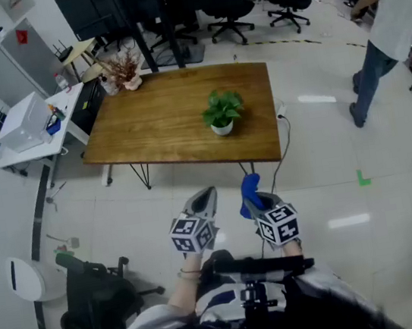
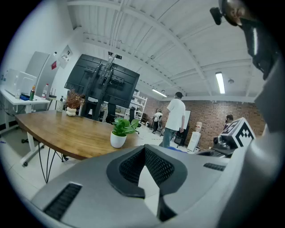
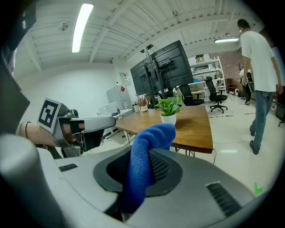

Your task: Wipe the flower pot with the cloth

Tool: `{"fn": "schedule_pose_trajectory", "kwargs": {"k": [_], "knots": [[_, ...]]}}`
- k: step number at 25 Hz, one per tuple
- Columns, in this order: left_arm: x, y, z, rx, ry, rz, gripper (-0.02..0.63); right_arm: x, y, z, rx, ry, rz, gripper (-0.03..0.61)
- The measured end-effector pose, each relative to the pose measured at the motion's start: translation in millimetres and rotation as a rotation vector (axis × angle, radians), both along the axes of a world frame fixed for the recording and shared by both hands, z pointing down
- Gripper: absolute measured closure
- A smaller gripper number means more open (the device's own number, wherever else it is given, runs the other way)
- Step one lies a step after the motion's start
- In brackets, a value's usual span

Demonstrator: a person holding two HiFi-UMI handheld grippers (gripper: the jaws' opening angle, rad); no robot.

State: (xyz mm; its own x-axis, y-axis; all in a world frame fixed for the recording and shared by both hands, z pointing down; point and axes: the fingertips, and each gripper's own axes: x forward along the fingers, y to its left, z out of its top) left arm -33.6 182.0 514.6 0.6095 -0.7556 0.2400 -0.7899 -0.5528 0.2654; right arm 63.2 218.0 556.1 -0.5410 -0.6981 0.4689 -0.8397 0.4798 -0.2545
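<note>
Here we go: the flower pot (image 1: pixel 222 127) stands upright on the wooden bench (image 1: pixel 154 122), near its front right part, the green plant rising straight up from the white pot. It lies dead ahead of the person and well apart from both tools, with a stretch of bare floor in between.

The right tongs (image 1: pixel 253 200) are clamped on the blue cloth (image 1: pixel 248 187). In the right gripper view the cloth (image 3: pixel 144 160) bulges up out of the jaws, and the pot (image 3: pixel 168 119) sits just past its top, almost in line. The left tongs (image 1: pixel 202 199) are closed tip to tip with nothing between them. From their own view the pot (image 2: pixel 118 140) shows a little left of the jaw line.

Both tools are held low in front of the body, side by side and level, noses pointing forward at the bench. The right one looks a touch nearer the pot's line, and it carries the cloth, so my read is that it leads. Wiping has not begun, and a walk-up to the bench edge comes first.
</note>
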Motion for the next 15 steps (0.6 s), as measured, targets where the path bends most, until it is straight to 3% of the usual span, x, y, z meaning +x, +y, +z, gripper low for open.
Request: {"fn": "schedule_pose_trajectory", "kwargs": {"k": [7, 15], "knots": [[-0.1, -13.2, 7.0, -0.010, -0.009, -0.035, 0.607, 7.3, -14.5, 8.3, -0.006, 0.001, -0.024, 0.508], [5.2, -59.5, 25.8, -0.042, -0.011, -0.003, 0.607, 7.5, -53.3, 19.9, -0.029, 0.014, -0.018, 0.508]]}}
